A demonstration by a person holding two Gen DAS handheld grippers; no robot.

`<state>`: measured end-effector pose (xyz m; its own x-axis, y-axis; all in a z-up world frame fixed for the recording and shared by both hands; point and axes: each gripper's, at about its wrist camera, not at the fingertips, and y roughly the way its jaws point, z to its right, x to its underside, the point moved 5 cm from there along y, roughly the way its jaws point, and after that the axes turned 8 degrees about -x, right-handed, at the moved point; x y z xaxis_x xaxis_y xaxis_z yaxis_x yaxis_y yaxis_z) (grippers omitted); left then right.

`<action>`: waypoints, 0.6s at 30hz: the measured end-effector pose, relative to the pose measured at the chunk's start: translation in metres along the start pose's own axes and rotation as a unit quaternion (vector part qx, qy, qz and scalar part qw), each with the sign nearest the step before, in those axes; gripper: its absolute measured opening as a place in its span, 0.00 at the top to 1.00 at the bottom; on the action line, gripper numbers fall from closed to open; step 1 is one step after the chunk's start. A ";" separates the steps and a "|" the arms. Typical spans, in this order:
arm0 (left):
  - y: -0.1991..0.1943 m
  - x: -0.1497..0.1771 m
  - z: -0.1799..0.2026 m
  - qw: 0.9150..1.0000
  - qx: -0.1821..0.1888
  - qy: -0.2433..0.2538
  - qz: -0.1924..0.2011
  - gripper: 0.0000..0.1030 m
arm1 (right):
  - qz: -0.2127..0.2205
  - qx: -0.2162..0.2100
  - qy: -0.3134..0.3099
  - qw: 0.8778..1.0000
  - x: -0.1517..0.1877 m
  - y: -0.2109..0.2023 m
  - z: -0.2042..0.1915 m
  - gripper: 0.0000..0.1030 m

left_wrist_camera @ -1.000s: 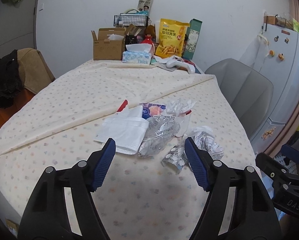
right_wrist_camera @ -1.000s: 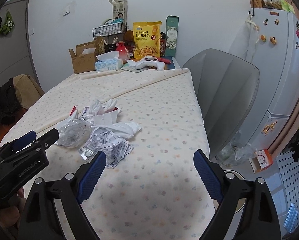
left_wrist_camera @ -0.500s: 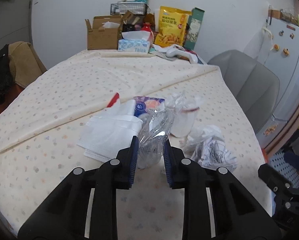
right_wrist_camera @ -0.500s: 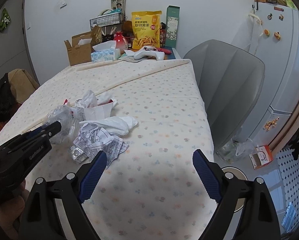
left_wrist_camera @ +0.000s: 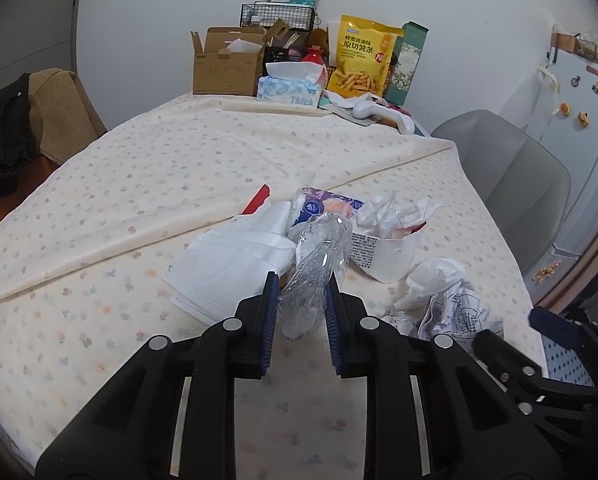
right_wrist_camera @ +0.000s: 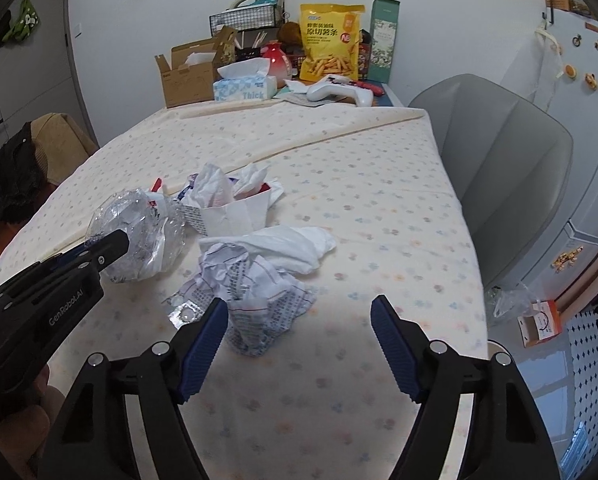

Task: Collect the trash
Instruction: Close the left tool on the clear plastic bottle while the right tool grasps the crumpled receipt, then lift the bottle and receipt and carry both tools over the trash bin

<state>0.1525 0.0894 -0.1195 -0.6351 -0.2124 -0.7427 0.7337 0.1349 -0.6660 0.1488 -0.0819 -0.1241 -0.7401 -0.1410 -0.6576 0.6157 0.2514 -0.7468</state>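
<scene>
1. Trash is sitting mid-table [left_wrist_camera: 99, 220]: a white mask [left_wrist_camera: 235, 264], then a crumpled printed paper [right_wrist_camera: 255, 292].
2. The left gripper [left_wrist_camera: 301, 300] is clamping a crushed clear bottle [left_wrist_camera: 319, 256].
3. The right gripper [right_wrist_camera: 299, 332], jaws just narrowing yet apart, is hovering by the paper.

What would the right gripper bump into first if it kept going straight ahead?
Probably the crumpled printed paper, which lies just ahead of the open right gripper, nearer its left finger. Depth is hard to judge.
</scene>
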 end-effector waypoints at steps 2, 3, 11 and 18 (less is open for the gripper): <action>0.001 0.000 0.000 1.000 0.000 0.000 0.000 0.78 | -0.004 -0.008 -0.002 1.000 0.001 0.005 -0.004 0.37; 0.001 0.000 0.000 1.000 0.000 0.000 -0.001 0.78 | -0.008 -0.012 -0.004 1.000 0.001 0.008 -0.006 0.45; -0.004 -0.002 0.001 1.000 -0.006 -0.001 0.009 0.78 | -0.008 -0.049 0.000 0.999 -0.003 0.001 -0.012 0.89; -0.024 -0.007 0.013 1.000 -0.002 0.006 0.028 0.78 | 0.016 -0.040 -0.002 0.999 -0.005 -0.027 -0.007 0.90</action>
<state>0.1423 0.0750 -0.0971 -0.5950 -0.1932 -0.7801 0.7679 0.1499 -0.6228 0.1339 -0.0815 -0.0995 -0.7197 -0.1360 -0.6809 0.6148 0.3309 -0.7159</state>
